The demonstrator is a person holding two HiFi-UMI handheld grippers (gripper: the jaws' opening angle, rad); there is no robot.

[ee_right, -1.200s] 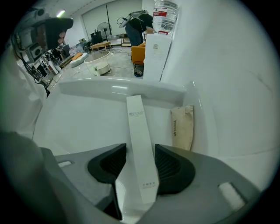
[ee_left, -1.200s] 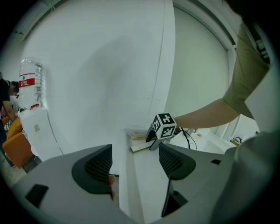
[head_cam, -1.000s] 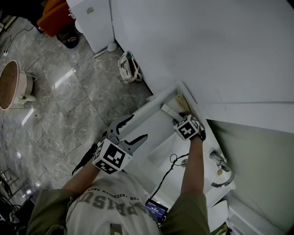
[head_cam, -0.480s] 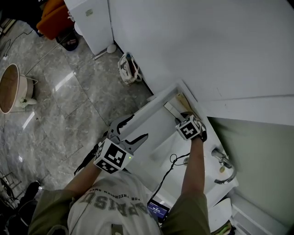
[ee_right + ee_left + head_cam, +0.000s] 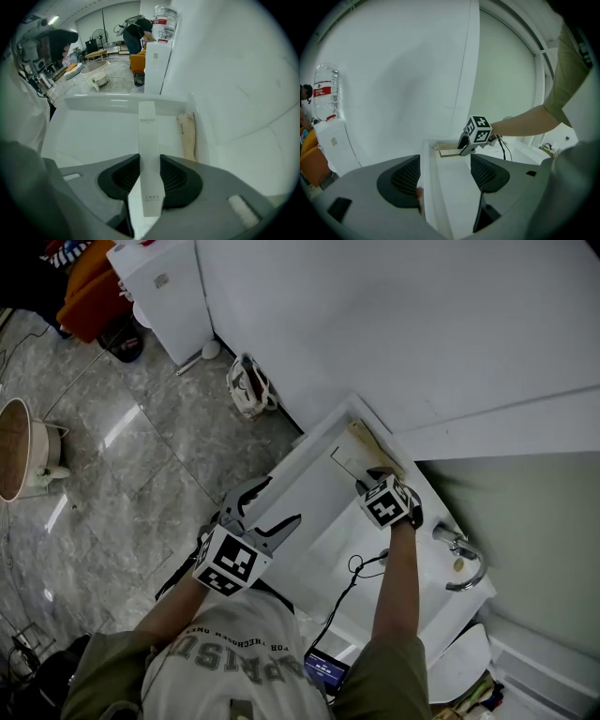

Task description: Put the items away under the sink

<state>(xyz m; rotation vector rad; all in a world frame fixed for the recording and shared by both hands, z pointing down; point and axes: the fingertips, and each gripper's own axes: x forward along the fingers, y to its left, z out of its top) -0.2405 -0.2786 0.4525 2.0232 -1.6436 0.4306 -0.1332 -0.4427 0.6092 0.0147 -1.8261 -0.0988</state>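
Observation:
A long white carton (image 5: 149, 154) stands between my right gripper's (image 5: 149, 177) pads, which have just been closing and now press on both of its sides. In the head view that gripper (image 5: 373, 482) points steeply down at the back left corner of the white sink counter (image 5: 309, 507), and the carton (image 5: 345, 458) sticks out from it. A beige packet (image 5: 187, 136) lies along the wall beside it. My left gripper (image 5: 443, 176) is open and holds nothing, hovering at the counter's front edge (image 5: 258, 510). Its view shows the right gripper (image 5: 465, 146) over the carton (image 5: 449, 153).
A chrome tap (image 5: 459, 559) stands at the basin's right. A black cable (image 5: 361, 568) lies across the basin. On the floor are a bag (image 5: 248, 385) by the wall and a round tub (image 5: 19, 442). A white cabinet (image 5: 154, 65) carries a water bottle (image 5: 164, 23).
My right gripper has shut on the white carton and risen slightly with it. The left gripper has stayed in place, open.

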